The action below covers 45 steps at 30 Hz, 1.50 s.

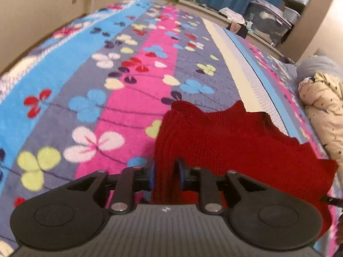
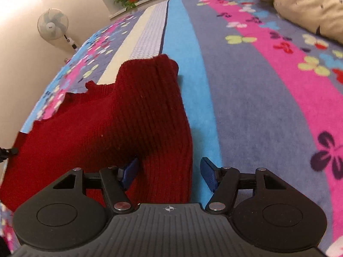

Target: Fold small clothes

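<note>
The red sweater lies on the bed, on a flowery blanket with blue, grey and pink stripes, and it is already partly bunched up near the person. A cream jacket sits well apart, off to one side. The left gripper has its two blue pads pressed onto a thick ridge of the red knit, so it is holding the sweater at its left edge. The right gripper has its jaws apart. A folded piece of the sweater sits between them, the left pad touches the cloth, but the right pad stands clear of it, so nothing is pinched there yet. To do this step well, the right gripper should probably close firmly on all the layers of its edge first. Then both hands should likely lift a little together and carry the near edge over to the far edge, keeping the cloth flat. The knit is thick and soft, so a weak pinch could let a layer slip out.
</note>
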Each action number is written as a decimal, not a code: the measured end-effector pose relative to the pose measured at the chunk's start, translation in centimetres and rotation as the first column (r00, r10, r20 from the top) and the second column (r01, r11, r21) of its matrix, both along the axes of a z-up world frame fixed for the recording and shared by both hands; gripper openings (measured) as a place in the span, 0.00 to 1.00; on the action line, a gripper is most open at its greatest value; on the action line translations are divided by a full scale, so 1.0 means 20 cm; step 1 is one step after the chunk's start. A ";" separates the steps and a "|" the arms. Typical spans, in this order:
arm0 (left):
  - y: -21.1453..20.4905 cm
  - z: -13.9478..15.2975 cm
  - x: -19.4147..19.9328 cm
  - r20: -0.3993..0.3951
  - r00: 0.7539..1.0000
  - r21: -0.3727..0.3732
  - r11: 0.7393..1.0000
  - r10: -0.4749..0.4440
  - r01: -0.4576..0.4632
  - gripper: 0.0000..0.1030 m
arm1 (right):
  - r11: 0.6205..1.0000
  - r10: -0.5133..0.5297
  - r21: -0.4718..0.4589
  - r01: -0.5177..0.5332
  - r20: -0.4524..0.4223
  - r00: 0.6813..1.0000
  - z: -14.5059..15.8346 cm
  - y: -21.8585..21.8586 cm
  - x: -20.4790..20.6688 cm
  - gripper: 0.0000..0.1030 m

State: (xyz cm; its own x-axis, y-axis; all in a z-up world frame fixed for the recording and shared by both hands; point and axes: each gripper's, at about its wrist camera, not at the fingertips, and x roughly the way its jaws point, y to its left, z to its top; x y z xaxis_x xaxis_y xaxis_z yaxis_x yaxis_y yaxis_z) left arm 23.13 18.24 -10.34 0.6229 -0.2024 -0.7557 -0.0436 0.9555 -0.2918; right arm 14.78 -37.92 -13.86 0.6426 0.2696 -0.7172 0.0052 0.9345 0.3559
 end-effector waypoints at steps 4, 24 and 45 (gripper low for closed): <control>-0.03 -0.01 0.01 -0.021 0.999 0.060 0.997 -0.043 0.044 0.15 | 0.997 0.040 -0.069 -0.035 0.076 0.996 0.10 0.06 -0.07 0.12; -0.09 -0.13 0.19 0.076 0.995 0.293 0.953 0.063 -0.083 0.15 | 0.956 -0.176 -0.205 0.211 0.177 0.968 0.08 0.13 0.28 0.11; -0.05 0.10 -0.25 -0.132 0.983 0.148 0.983 0.125 -0.106 0.75 | 0.971 -0.237 0.027 0.238 -0.055 0.970 0.09 -0.04 -0.12 0.71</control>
State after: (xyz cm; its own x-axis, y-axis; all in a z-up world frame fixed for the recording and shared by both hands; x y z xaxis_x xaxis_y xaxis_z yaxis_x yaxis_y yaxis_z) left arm 18.05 17.26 -8.37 0.5217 -0.0213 -0.8529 -0.1870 0.9725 -0.1386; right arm 12.46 -38.63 -12.14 0.6541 0.1377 -0.7438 0.2444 0.8921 0.3801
